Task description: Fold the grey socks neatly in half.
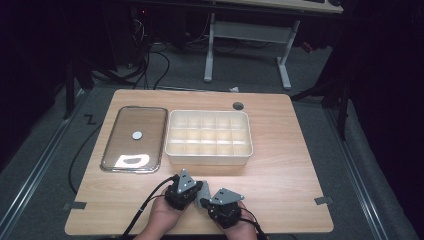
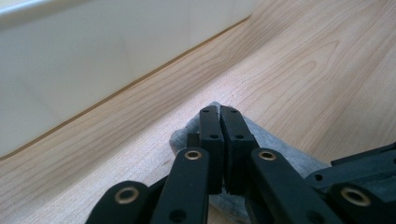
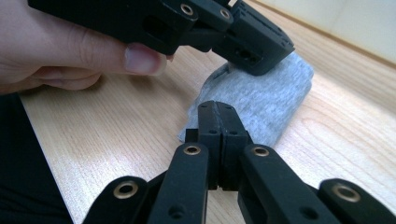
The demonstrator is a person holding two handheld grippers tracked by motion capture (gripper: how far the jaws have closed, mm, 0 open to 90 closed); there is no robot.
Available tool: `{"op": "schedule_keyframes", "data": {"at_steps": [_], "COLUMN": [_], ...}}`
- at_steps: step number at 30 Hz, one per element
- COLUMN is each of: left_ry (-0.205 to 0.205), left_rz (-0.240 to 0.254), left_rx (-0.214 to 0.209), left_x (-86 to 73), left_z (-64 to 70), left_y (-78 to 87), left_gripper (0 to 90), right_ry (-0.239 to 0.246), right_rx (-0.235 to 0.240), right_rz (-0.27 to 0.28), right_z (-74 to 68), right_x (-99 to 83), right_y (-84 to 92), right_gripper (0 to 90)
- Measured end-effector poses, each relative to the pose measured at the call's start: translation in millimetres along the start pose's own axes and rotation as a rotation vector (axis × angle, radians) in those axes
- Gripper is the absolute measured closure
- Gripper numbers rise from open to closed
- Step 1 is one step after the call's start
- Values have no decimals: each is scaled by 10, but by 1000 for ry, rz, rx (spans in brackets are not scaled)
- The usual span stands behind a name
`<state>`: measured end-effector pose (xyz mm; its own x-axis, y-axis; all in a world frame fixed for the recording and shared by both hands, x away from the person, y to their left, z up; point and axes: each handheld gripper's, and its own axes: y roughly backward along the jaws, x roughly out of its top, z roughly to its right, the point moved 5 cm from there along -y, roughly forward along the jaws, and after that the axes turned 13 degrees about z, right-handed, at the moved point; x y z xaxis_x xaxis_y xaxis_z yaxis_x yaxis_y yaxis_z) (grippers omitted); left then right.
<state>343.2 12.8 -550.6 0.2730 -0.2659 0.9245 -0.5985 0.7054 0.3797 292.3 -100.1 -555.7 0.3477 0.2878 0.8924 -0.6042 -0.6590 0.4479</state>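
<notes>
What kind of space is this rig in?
Likely a lab or recording room: a wooden table on grey carpet, cables on the floor behind, a desk frame beyond, dark surroundings. A divided box and lid sit as props.

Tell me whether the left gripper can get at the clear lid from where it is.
Probably yes. The left gripper sits over the grey cloth at the table's near edge, and bare wood lies between it and the clear lid; the white divided box stands aside.

Grey cloth (image 3: 261, 100) near the desk's (image 1: 290, 165) front edge

A small folded piece of heathered grey fabric, lying flat and slightly rumpled on the wood, just in front of the white divided box's (image 1: 207, 159) near wall and about midway along the front edge.
</notes>
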Motion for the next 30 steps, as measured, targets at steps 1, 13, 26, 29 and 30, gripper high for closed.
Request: {"op": "schedule_keyframes", "data": {"at_steps": [1,13,26,29,30], "left_ry": [-2,-12,10,18,19], "left_rz": [1,10,25,28,28], "left_rx": [0,23,31,27,26], "left_x": [-3,-5,-22,-29,-30], "left_z": [0,34,43,33,29], "left_y": [-1,10,44,58,62], "left_gripper": [885,884,878,875,874], "right_ry": [-7,-79,-282,-305,-305], "right_rx": [7,12,-43,-36,-35], "right_rz": [0,83,39,37,35], "right_z": [7,123,245,254,249], "right_x": [-8,125,29,37,41], "right_y": [-2,185,-2,-46,-59], "right_gripper": [900,782,380,374,376]}}
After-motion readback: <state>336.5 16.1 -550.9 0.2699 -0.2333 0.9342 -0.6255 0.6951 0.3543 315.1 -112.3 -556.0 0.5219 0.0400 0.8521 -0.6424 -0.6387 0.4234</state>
